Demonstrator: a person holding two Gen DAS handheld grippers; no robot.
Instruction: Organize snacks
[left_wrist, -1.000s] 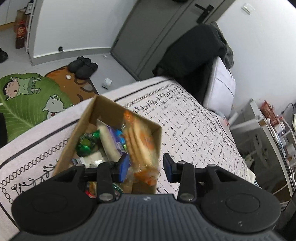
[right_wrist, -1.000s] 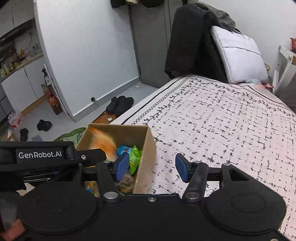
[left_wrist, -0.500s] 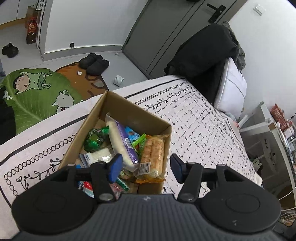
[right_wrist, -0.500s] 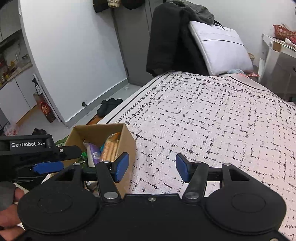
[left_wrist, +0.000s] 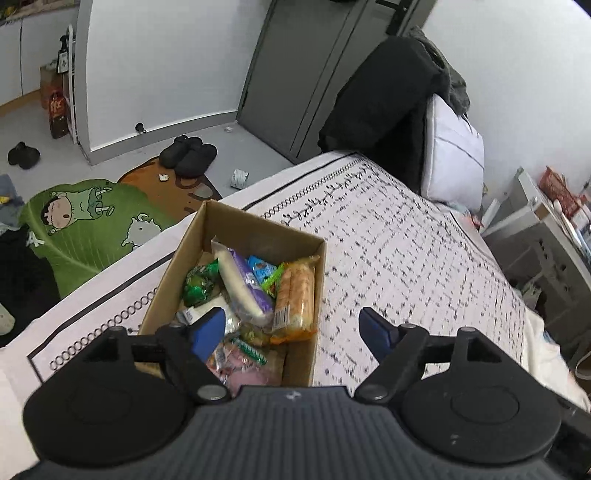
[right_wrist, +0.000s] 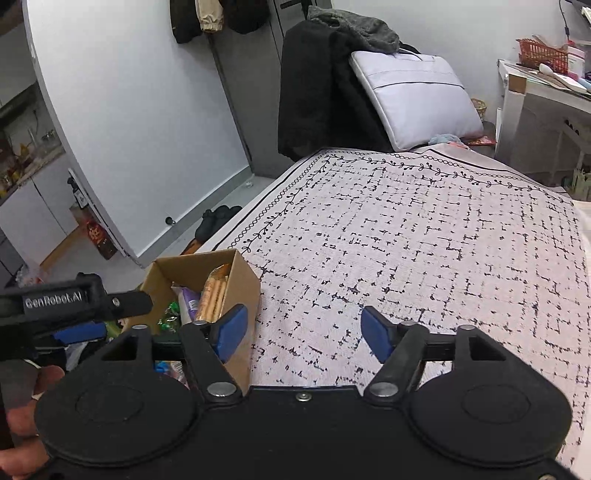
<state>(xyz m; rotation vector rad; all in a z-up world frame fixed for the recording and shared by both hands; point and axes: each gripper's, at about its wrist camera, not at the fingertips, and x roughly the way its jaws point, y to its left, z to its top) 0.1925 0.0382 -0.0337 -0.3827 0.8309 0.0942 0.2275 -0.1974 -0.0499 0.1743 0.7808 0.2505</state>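
Bedroom; white black-flecked bedspread (right_wrist: 424, 236). Open brown cardboard box (left_wrist: 258, 229) sits at its edge, packed with snacks; orange biscuit packet (left_wrist: 295, 299) lies against the 3 o'clock wall. Left gripper (left_wrist: 288, 328) and right gripper (right_wrist: 301, 332) are spread wide, empty. Withdrawal is best made straight upward, the box wall left untouched.

One second ago the orange biscuit pack (left_wrist: 295, 300) was in the air between the fingers of the left gripper (left_wrist: 291, 328), and now it lies inside the cardboard box (left_wrist: 314, 295), against the wall nearest the right finger, in front of the gripper. The left gripper's jaws have spread wider and hold nothing. The right gripper (right_wrist: 300, 332) has moved away, so the box (right_wrist: 242, 280) now sits to the left of its left finger.
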